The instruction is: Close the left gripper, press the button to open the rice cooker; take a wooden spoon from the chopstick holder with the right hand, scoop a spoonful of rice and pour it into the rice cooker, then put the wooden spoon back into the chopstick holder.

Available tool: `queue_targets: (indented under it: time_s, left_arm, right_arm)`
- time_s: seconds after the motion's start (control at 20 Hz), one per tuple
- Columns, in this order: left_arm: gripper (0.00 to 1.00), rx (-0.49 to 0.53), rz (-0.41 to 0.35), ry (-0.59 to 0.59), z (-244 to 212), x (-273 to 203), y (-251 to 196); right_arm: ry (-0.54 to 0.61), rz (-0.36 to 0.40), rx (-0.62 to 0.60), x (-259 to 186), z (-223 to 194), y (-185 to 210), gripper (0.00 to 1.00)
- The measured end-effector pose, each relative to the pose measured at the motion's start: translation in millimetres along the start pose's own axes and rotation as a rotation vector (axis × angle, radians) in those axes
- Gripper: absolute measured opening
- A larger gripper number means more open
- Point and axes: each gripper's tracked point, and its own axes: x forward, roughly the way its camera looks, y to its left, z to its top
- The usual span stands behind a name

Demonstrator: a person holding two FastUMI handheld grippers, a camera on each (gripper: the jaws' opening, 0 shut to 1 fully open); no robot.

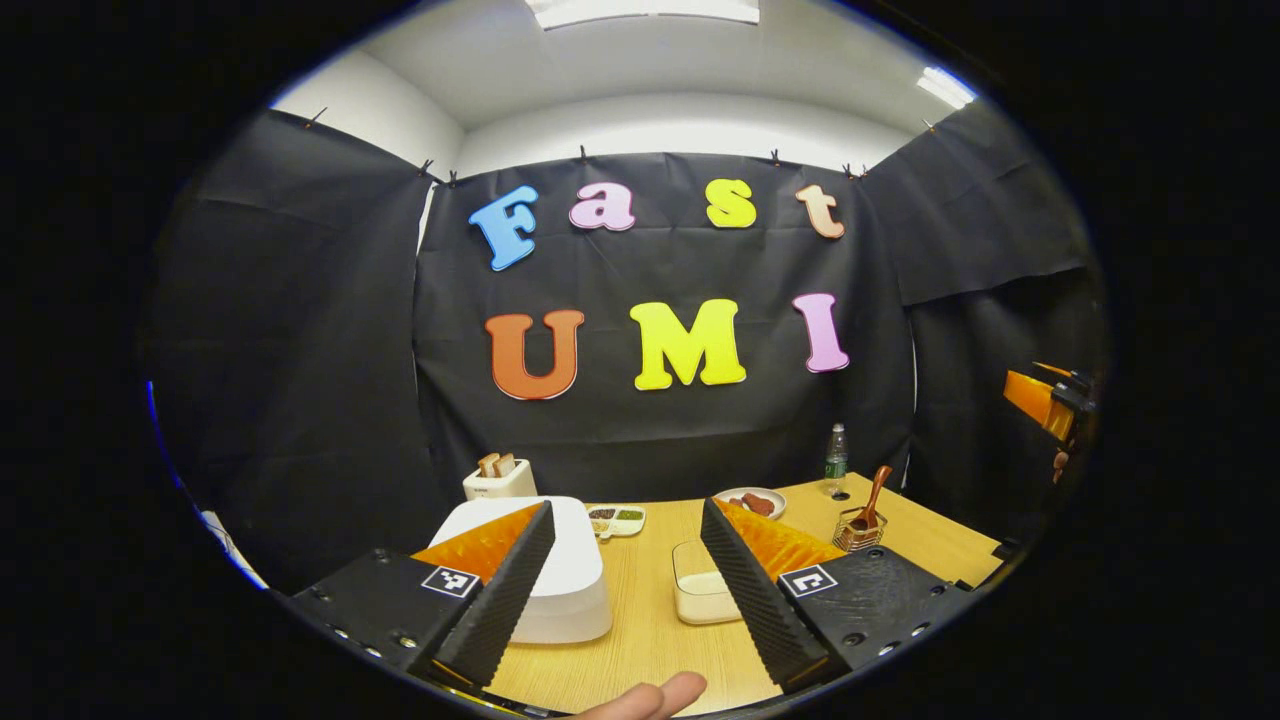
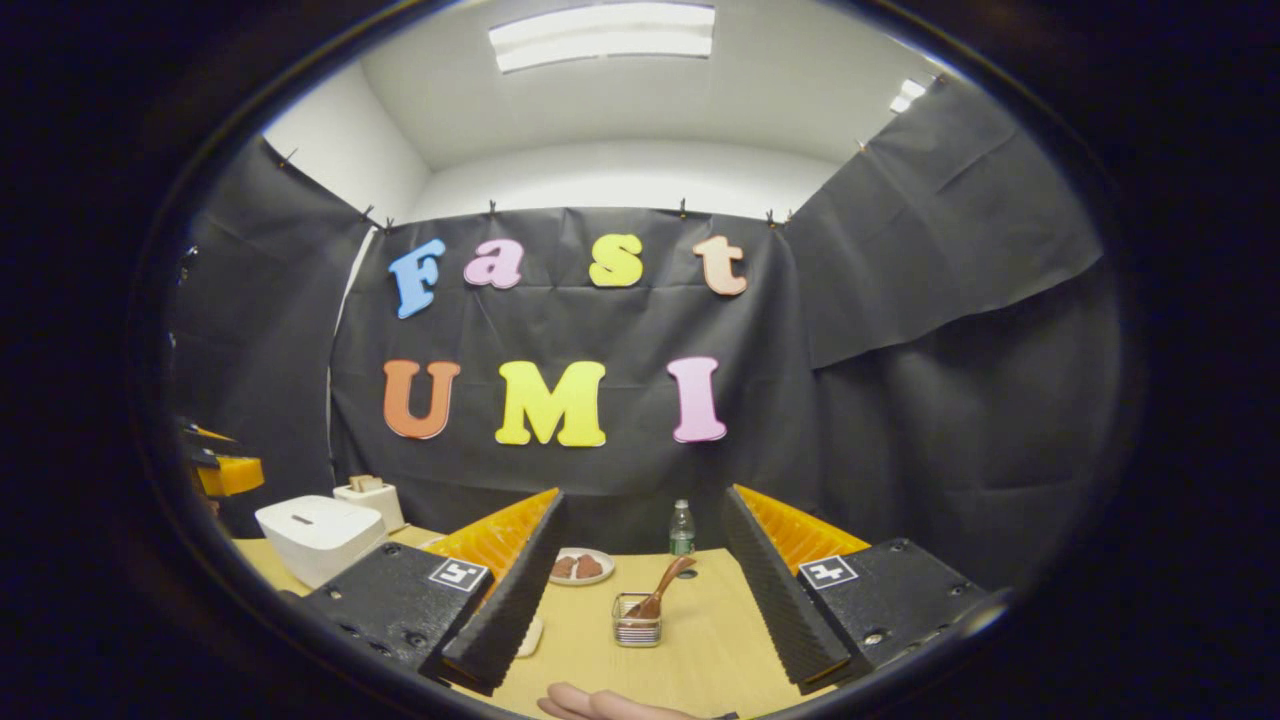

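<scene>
A white rice cooker (image 1: 560,575) with its lid down sits on the wooden table (image 1: 640,640), partly behind my left finger. My left gripper (image 1: 630,590) is open above the table, with nothing between its fingers. Just right of the cooker stands a clear container of rice (image 1: 698,590). A wooden spoon (image 1: 872,500) leans in a wire chopstick holder (image 1: 858,532) at the right. In the right gripper view my right gripper (image 2: 632,585) is open, with the holder (image 2: 637,620) and spoon (image 2: 660,590) ahead between its fingers, and the cooker (image 2: 318,535) far left.
A white toaster (image 1: 499,482) with bread stands behind the cooker. A divided dish (image 1: 617,519), a plate of food (image 1: 752,500) and a green bottle (image 1: 836,460) sit toward the back. Black cloth walls close in. The other gripper (image 1: 1045,400) hangs at far right.
</scene>
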Motion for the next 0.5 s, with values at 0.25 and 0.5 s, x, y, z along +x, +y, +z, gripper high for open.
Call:
queue_targets:
  time_s: [0.25, 0.5]
  left_arm:
    - [0.95, -0.027, 0.075, -0.046, 18, 7, 22]
    - [0.67, -0.081, 0.044, 0.031, 1, 33, 33]
  right_arm:
    - [0.001, 0.017, -0.013, 20, -5, -3, 0.98]
    - [0.029, 0.062, 0.008, 35, -24, -2, 0.98]
